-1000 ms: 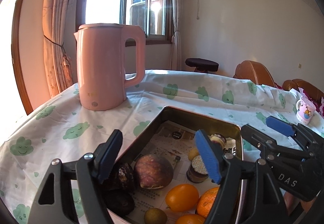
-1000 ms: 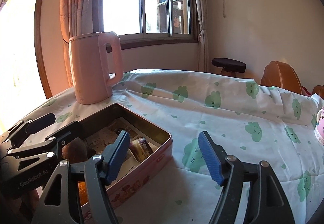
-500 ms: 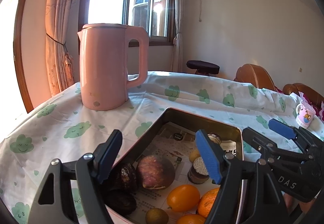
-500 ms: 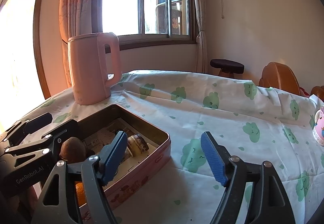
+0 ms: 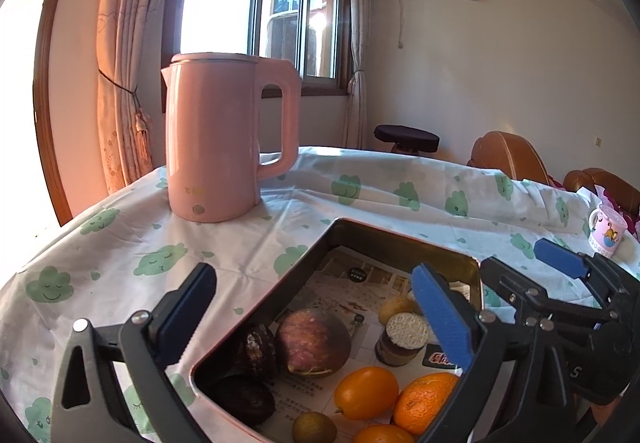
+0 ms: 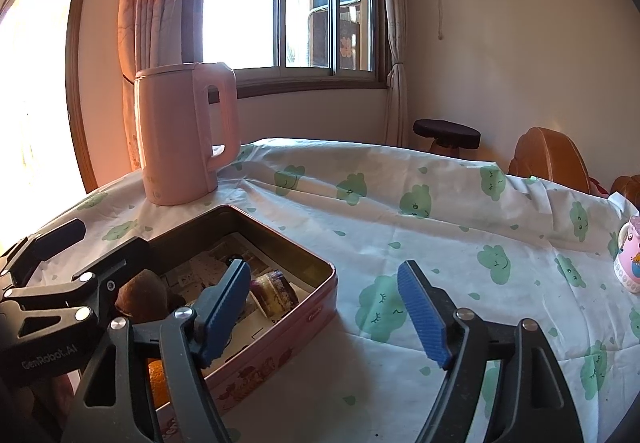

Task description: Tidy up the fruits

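Landmark for all positions: the tin box [image 5: 404, 239].

Left gripper [image 5: 316, 313]: jaws spread wide, nothing between them; it hangs over the near left corner of the box. Compared with a second ago the view has drawn back and risen slightly, and the fruit sits lower in frame. Judgement: the gripper is backing off, not descending to pick.

Right gripper [image 6: 326, 307]: jaws equally wide apart and empty, held above the tablecloth [image 6: 440, 243] just off the right wall of the box, its left finger overlapping the rim. It too has lifted a little.

Fruit, all inside the box at its near end: oranges [image 5: 366, 393] nearest, a small green-brown fruit [image 5: 314, 427] beside them, two dark wrinkled fruits [image 5: 256, 353] against the left wall, a round purplish fruit [image 5: 314, 343] at mid-box. A small capped jar [image 5: 402, 339] stands toward the right wall.

No fruit is visible on the cloth. Judgement: sorting is largely done or between picks.

Beyond the far left corner stands a pink kettle [image 5: 224, 139]; well off to the right, a cartoon mug [image 5: 606, 229].
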Action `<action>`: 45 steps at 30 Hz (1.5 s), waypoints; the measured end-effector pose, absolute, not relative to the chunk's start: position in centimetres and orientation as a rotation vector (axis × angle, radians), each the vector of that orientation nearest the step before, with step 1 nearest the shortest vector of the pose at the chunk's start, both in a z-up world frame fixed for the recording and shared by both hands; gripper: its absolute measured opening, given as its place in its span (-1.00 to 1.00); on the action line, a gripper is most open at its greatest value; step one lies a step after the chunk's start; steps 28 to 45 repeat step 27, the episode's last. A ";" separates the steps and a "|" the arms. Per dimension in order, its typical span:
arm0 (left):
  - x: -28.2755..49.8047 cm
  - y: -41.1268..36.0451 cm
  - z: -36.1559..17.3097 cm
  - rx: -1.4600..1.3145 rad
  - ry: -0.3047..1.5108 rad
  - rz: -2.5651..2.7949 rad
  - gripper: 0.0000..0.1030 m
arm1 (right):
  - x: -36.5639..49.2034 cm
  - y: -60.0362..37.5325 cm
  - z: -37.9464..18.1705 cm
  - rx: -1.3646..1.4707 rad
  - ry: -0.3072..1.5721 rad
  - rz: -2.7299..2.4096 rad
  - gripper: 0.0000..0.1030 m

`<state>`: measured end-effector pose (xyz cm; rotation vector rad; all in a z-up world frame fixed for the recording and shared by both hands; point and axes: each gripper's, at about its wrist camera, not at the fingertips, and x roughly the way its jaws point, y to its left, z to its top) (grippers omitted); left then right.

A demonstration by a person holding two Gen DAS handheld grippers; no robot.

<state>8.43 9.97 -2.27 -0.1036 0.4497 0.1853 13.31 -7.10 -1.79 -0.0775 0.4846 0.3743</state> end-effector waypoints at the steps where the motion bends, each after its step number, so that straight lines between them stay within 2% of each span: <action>1: 8.4 10.0 -2.3 -0.104 0.449 0.186 0.98 | 13.3 -7.1 -1.8 -0.077 0.484 0.375 0.50; 45: 8.5 10.6 -2.5 -0.131 0.474 0.207 1.00 | 12.9 -8.3 -1.4 -0.051 0.469 0.354 0.51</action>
